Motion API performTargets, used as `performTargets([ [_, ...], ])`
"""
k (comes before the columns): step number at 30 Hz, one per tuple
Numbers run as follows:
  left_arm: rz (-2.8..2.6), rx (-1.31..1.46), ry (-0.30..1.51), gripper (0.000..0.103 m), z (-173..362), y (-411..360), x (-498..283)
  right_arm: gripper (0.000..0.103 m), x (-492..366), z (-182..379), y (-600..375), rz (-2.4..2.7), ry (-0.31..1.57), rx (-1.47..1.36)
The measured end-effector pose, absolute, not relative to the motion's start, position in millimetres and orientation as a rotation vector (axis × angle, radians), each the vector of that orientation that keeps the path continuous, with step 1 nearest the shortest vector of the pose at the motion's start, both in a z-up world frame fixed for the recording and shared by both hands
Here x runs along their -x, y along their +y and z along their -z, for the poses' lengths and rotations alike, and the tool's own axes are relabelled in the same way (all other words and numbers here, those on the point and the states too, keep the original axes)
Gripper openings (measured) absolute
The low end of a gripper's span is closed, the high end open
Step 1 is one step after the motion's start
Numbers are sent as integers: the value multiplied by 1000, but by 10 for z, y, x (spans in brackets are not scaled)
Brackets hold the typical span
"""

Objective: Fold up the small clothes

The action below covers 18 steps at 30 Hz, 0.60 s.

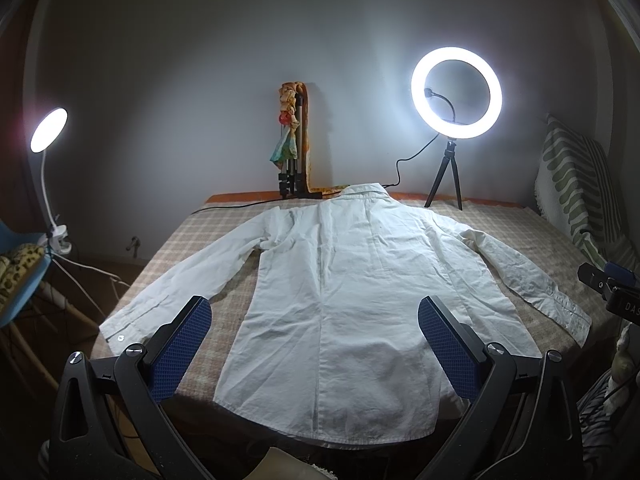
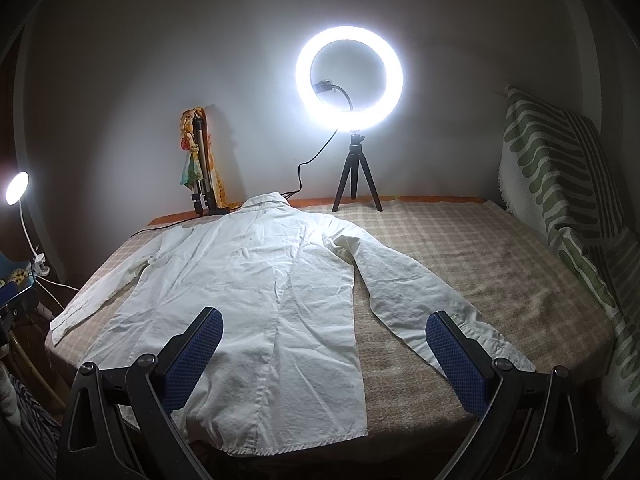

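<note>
White long-sleeved cotton shirt (image 1: pixel 360 280) is laid flat, back side up, on the checked beige cloth-covered table (image 1: pixel 200 240), presumably spread so that its sleeves can be folded inward first. Its long axis runs away from the cameras: the collar is pointed toward the far wall, the hem toward the near edge, the sleeves angled outward. The left gripper (image 1: pixel 314 348) and right gripper (image 2: pixel 322 354) are held wide apart above the hem end, nothing gripped.
</note>
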<state>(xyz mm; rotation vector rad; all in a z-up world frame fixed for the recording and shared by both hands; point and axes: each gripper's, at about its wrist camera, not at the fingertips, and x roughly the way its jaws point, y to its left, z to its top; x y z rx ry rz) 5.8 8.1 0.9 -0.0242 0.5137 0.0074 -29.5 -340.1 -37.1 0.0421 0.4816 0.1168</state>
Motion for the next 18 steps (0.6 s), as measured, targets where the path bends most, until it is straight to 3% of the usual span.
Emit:
performTargets([
  [18, 10, 84, 587, 102, 170, 322, -257, 103, 131, 398, -3247, -139, 495, -24],
])
